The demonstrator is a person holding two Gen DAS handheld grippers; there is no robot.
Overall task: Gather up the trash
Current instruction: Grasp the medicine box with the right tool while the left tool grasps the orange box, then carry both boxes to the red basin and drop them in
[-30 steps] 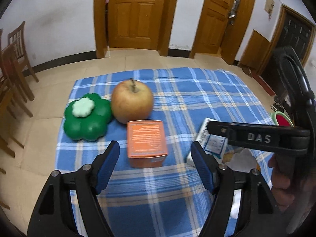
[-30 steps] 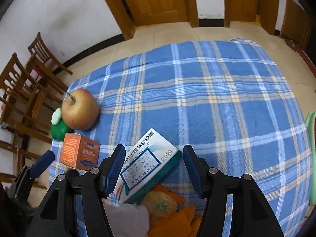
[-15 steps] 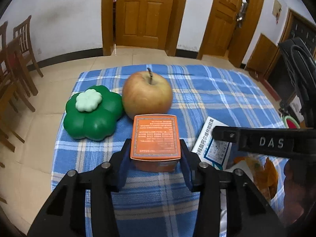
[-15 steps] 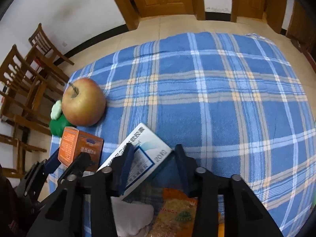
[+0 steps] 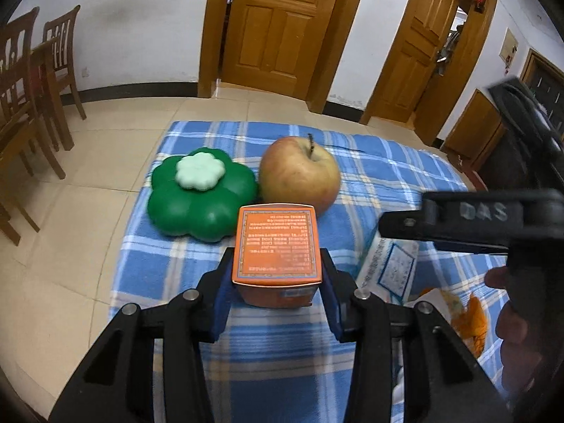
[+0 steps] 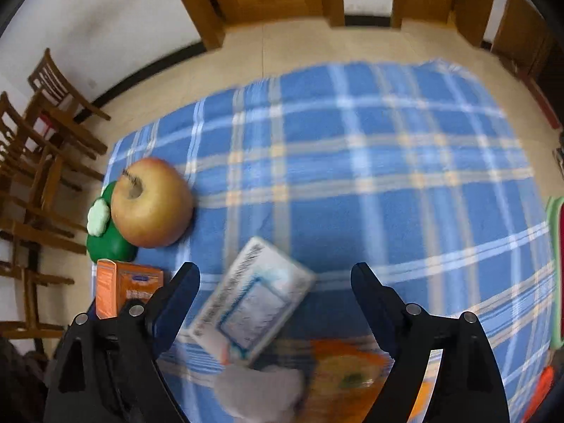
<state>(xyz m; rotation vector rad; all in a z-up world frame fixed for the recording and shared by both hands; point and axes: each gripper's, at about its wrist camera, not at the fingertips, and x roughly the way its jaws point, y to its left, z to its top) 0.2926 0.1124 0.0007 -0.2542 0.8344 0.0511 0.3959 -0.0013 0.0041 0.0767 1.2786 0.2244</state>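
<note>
My left gripper is shut on a small orange box, which also shows in the right wrist view. My right gripper is open, its fingers either side of a white and blue medicine box that lies flat on the blue plaid cloth. That box also shows in the left wrist view. An orange snack wrapper and a crumpled white tissue lie at the near edge.
A red-yellow apple and a green clover-shaped container sit beyond the orange box. Wooden chairs stand on the left. Wooden doors are behind. A green and red object sits at the right edge.
My left gripper has closed on the orange box. My right gripper closed around the medicine box, then opened wide again; the box now lies flat between its fingers.
</note>
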